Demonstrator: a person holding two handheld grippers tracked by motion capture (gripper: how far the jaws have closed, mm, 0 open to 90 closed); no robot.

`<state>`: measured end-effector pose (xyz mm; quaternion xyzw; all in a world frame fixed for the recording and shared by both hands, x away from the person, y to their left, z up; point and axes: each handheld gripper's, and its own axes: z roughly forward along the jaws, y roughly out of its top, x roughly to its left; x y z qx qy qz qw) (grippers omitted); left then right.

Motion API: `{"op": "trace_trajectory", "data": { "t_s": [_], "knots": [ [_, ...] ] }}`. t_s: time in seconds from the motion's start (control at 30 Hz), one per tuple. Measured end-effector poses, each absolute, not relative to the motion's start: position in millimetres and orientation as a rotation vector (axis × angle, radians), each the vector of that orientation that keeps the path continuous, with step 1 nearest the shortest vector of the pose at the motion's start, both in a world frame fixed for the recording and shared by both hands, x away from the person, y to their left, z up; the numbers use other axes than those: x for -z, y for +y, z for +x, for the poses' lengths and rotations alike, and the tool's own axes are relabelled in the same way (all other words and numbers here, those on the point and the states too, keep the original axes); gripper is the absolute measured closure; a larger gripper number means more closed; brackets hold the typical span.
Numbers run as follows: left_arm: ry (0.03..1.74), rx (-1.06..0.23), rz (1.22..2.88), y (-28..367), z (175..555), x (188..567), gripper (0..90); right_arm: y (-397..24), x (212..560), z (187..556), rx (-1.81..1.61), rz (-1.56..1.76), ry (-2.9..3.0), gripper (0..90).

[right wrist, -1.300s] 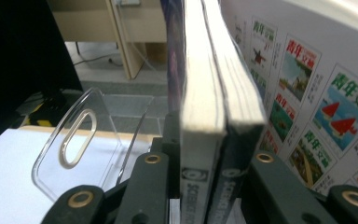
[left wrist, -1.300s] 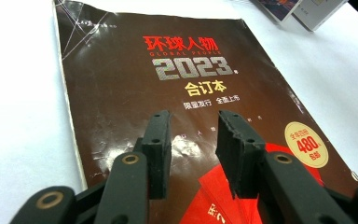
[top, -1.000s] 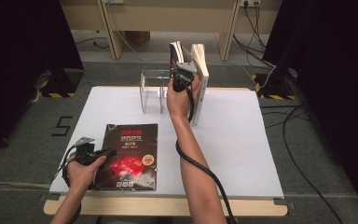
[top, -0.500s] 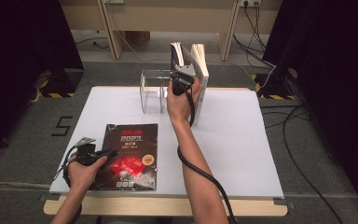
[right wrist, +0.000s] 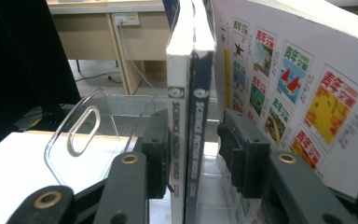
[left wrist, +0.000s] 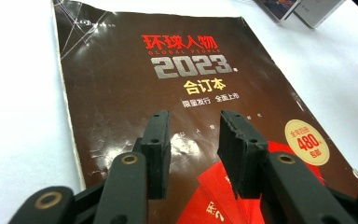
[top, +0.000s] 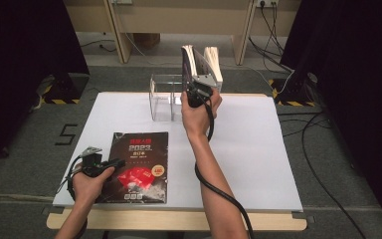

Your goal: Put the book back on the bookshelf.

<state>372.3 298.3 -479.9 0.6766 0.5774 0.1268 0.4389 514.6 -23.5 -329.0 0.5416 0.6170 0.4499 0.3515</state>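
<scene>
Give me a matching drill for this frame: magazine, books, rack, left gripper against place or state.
1 magazine
2 books
3 rack
4 left gripper

a upright, between the right gripper's jaws
b clear plastic, far edge of table
c flat, near left of table
d jaws apart above the dark cover

Pairs: 1-c, 2-a, 3-b, 4-d

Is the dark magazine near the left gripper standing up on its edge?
No, the dark magazine lies flat on the white table, cover up, with the left gripper hovering over it.
</scene>
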Motion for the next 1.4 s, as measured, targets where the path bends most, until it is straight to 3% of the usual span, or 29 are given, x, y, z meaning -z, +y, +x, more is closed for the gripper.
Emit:
{"op": "trace_trajectory", "data": {
  "t_s": [1.4],
  "knots": [
    [1.447, -0.333, 1.679, 301, 371, 479, 63.7, -58, 339, 474, -1.240, 1.409, 1.764, 61.8]
  ]
}}
